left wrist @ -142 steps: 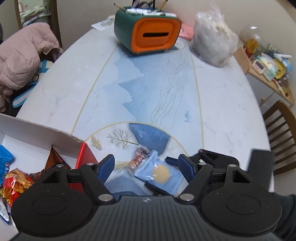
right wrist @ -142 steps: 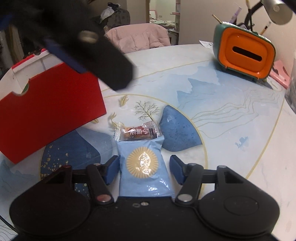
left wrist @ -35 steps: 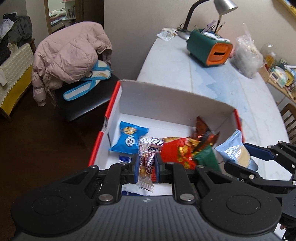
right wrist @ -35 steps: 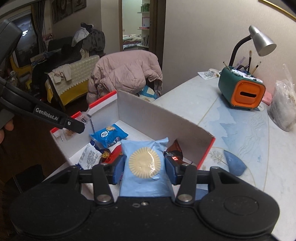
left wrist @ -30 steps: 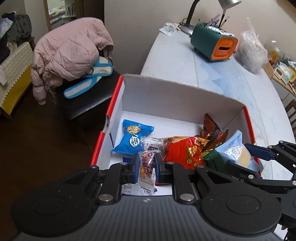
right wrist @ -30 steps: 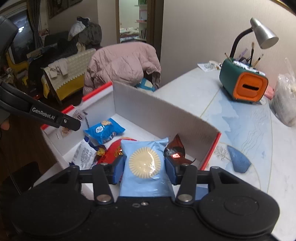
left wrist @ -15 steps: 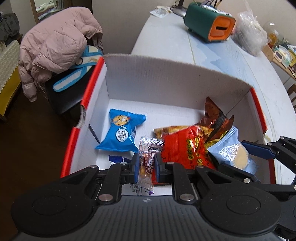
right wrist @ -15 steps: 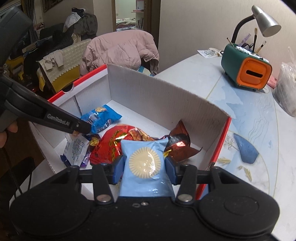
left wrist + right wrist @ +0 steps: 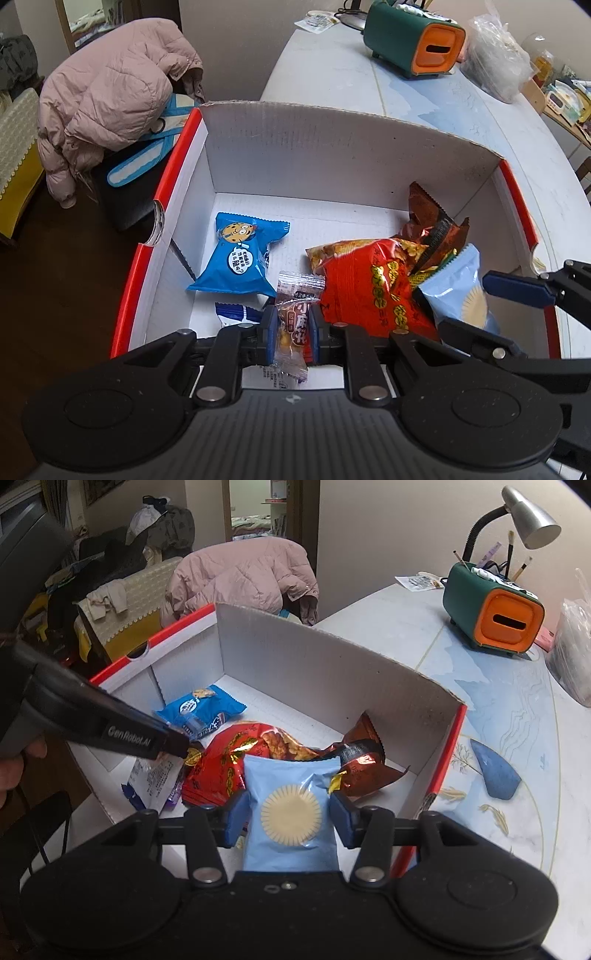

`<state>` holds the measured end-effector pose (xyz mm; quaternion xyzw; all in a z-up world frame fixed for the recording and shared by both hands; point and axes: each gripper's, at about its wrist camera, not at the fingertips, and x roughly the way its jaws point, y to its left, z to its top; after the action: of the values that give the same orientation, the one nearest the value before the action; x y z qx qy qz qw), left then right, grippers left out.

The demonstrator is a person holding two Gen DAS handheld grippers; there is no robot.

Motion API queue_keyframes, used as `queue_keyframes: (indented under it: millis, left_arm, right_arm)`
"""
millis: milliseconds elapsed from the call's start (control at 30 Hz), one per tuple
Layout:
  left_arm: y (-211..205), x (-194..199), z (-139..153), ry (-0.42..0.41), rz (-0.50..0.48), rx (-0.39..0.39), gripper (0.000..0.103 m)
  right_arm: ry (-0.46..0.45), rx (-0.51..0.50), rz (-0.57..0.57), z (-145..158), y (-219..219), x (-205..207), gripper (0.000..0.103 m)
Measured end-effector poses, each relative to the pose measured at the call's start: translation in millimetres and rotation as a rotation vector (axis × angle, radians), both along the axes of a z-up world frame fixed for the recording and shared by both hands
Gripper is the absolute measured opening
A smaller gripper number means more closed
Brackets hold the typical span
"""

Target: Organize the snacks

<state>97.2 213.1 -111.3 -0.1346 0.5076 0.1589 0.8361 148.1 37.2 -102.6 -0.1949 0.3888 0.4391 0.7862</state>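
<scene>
The small clear-wrapped candy (image 9: 293,325) sits pinched between the two blue pads of the left claw (image 9: 293,334), which is closed tight on its middle, w/ the wrapper ends sticking out fwd and back; it hangs just over the near edge of the box (image 9: 332,147), above the floor inside. The pale blue cookie pack (image 9: 291,812) is gripped across its width by the right claw (image 9: 291,818), jaws only part closed since the pack is wide; its top edge pokes fwd over the red snack bag (image 9: 236,764). Both packs are held over the box interior, prob. so they drop in w/ the others when let go. Ahead of the left claw lies the blue cookie packet (image 9: 240,258) flat on the box floor; ahead-right, the red bag, and beyond it the brown foil wrapper (image 9: 428,218) leaning near the far right corner. Beyond the box wall, the tabletop (image 9: 517,701) carries a green-orange holder (image 9: 495,613). A pink jacket (image 9: 110,103) is draped over a chair, far left.
</scene>
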Motion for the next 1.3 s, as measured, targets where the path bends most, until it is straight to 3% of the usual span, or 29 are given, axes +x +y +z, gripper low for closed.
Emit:
queue_keyframes:
  millis: [200, 267, 367, 600, 767, 1067, 1300]
  left_arm:
    - [-7, -12, 11, -0.044, -0.008, 0.02, 0.021]
    - [-8, -17, 16, -0.062, -0.007, 0.021, 0.028]
    - [-11, -23, 24, -0.09, -0.006, 0.02, 0.029]
    - [-20, -35, 42, -0.147, -0.012, 0.035, 0.031]
    - [-29, -46, 57, -0.21, -0.015, 0.055, 0.062]
    - [-44, -63, 82, -0.296, -0.016, 0.082, 0.069]
    - [-59, -76, 97, -0.35, -0.025, 0.106, 0.072]
  right_arm:
    - [0.023, 0.043, -0.009, 9, -8, -1, 0.062]
    - [0.024, 0.054, -0.009, 12, -10, -2, 0.064]
    - [0.024, 0.072, -0.014, 17, -13, -4, 0.064]
    - [0.005, 0.125, -0.012, 33, -23, -10, 0.077]
    - [-0.003, 0.171, -0.013, 46, -32, -13, 0.083]
    - [-0.038, 0.285, -0.014, 71, -54, -23, 0.098]
    - [-0.057, 0.366, -0.031, 87, -70, -26, 0.1]
